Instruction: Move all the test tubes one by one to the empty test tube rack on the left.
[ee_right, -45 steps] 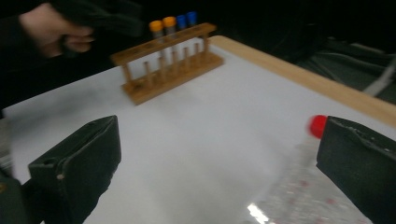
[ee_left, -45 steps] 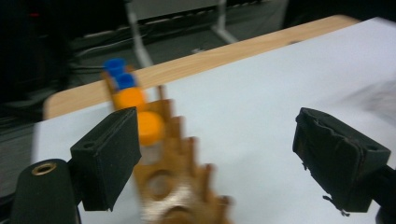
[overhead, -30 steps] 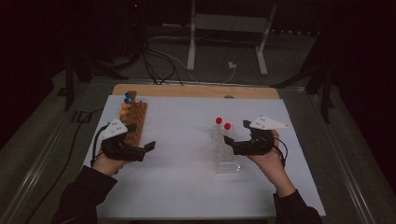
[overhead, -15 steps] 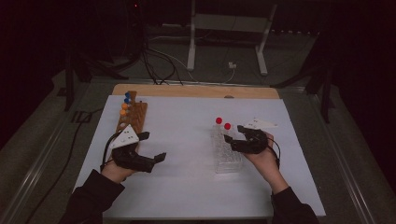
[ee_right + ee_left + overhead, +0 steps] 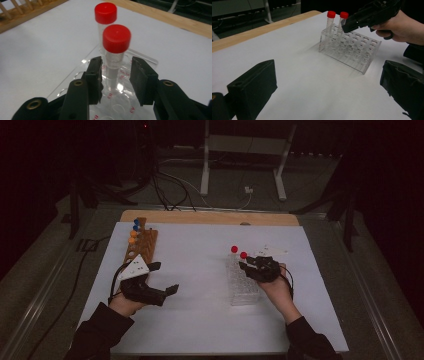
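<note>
1. Now, high view: the right gripper [image 5: 248,266] sits right of centre over the clear rack [image 5: 242,286] on the desk [image 5: 200,270]; the left gripper [image 5: 162,277] hovers lower left, jaws wide apart.
2. Left gripper view: two red-capped tubes [image 5: 331,22] stand upper centre in the rack.
3. Right gripper view: the jaws have just been closing, flanking the nearer tube [image 5: 115,50], a gap showing either side.

Clear rack [image 5: 243,290] on the table [image 5: 200,320]: two capped tubes [image 5: 243,256] stand in its far end; wooden rack [image 5: 141,245] lies well to its left.
</note>
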Action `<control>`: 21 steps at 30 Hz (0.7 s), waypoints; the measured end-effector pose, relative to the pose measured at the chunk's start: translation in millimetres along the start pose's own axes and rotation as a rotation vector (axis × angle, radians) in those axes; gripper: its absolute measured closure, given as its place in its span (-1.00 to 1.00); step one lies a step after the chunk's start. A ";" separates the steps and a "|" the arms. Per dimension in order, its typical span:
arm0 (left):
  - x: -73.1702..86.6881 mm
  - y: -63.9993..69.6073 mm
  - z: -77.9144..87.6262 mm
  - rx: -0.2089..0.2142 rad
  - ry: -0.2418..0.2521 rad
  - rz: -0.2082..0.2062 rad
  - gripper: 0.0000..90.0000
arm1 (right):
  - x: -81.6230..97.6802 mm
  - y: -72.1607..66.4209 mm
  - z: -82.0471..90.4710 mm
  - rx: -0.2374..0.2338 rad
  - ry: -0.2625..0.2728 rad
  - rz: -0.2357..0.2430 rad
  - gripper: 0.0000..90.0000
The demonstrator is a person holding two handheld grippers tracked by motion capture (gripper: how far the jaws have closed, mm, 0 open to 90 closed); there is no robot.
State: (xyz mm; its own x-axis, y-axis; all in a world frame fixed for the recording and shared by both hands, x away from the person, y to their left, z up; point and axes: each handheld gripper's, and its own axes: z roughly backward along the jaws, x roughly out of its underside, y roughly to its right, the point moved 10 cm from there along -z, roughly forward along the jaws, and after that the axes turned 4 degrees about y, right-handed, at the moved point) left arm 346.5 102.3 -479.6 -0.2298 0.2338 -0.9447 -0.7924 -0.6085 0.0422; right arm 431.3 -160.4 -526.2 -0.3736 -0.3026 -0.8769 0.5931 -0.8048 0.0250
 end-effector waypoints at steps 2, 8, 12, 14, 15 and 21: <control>-0.3 -0.4 0.4 -0.002 0.001 -0.001 -0.97 | 0.5 -0.2 -2.3 0.002 -0.006 0.002 0.40; -1.2 -1.1 1.7 -0.004 0.007 0.003 -0.97 | 1.8 -1.2 -6.0 0.003 -0.014 0.007 0.63; 0.0 -1.1 1.3 -0.006 0.002 0.001 -0.97 | 0.7 -3.2 -5.5 0.013 -0.007 0.020 0.66; 0.0 -0.9 1.2 -0.004 0.002 0.001 -0.97 | -1.9 -3.2 -3.1 0.017 0.009 0.023 0.66; -0.1 -1.2 1.2 -0.005 0.003 0.002 -0.97 | -3.3 -3.3 -1.6 0.017 0.015 0.022 0.66; 0.4 -2.1 1.2 -0.006 0.001 0.006 -0.97 | -14.4 -4.2 11.0 0.020 0.051 0.035 0.67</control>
State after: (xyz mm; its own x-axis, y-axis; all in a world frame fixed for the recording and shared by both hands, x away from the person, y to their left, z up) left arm 347.3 104.5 -479.7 -0.2345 0.2293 -0.9447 -0.7877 -0.6143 0.0464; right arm 426.4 -158.2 -508.4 -0.3162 -0.3047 -0.8984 0.5906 -0.8043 0.0649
